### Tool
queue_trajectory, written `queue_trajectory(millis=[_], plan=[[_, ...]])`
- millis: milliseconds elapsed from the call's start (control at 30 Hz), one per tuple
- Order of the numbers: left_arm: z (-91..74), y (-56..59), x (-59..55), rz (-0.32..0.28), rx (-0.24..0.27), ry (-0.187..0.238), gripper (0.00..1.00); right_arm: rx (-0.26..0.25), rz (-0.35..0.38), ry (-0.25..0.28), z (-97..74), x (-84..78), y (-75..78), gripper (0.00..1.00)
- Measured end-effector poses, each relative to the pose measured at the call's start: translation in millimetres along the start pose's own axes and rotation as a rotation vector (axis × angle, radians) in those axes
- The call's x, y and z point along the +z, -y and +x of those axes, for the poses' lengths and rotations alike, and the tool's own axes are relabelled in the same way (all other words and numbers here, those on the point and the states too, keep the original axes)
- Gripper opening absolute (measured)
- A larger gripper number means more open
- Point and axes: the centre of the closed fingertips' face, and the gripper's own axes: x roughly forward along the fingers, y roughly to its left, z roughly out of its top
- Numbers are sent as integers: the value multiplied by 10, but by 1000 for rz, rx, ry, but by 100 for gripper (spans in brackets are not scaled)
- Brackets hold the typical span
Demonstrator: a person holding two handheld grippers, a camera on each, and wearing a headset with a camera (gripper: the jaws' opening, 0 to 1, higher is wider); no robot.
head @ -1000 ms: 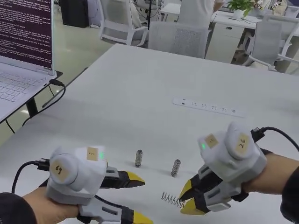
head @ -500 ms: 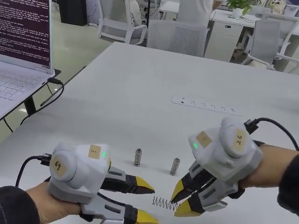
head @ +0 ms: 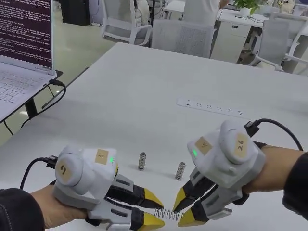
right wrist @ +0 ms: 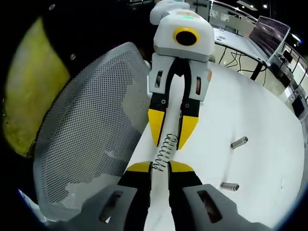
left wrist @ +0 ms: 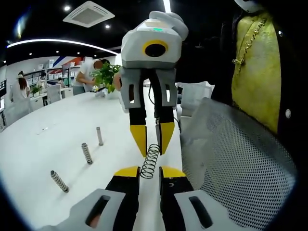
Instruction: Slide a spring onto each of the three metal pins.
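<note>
Spring (head: 166,214) is held at lower centre, by the near edge of the table (head: 144,96), each end clamped in the narrowed jaws of left gripper (head: 158,210) and right gripper (head: 180,214); open room is left beyond.

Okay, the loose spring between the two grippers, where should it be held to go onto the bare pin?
Grip the spring across the last few coils at one end, with the jaws closing from its sides. That leaves the other end's opening free to drop over the bare pin. It is a slender open coil, so pinch lightly. The right gripper holds one end this way.
</note>
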Motion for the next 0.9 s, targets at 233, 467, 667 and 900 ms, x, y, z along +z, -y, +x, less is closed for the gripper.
queue_trajectory(millis=[233,467,667,900], plan=[[12,30,-8,-4,-11,-1,3,-3,-4,-4,-14,-2,19,8],[10,49,-25,-18,-17,-8,3,-2,-3,-4,-9,-1,14,8],[6,46,-28,-28,-17,-16,2,-6,-3,-10,-12,5,23,8],[-2,51,-25,-51,-21,-20,2,-13,36,7,-18,-4,31,8]])
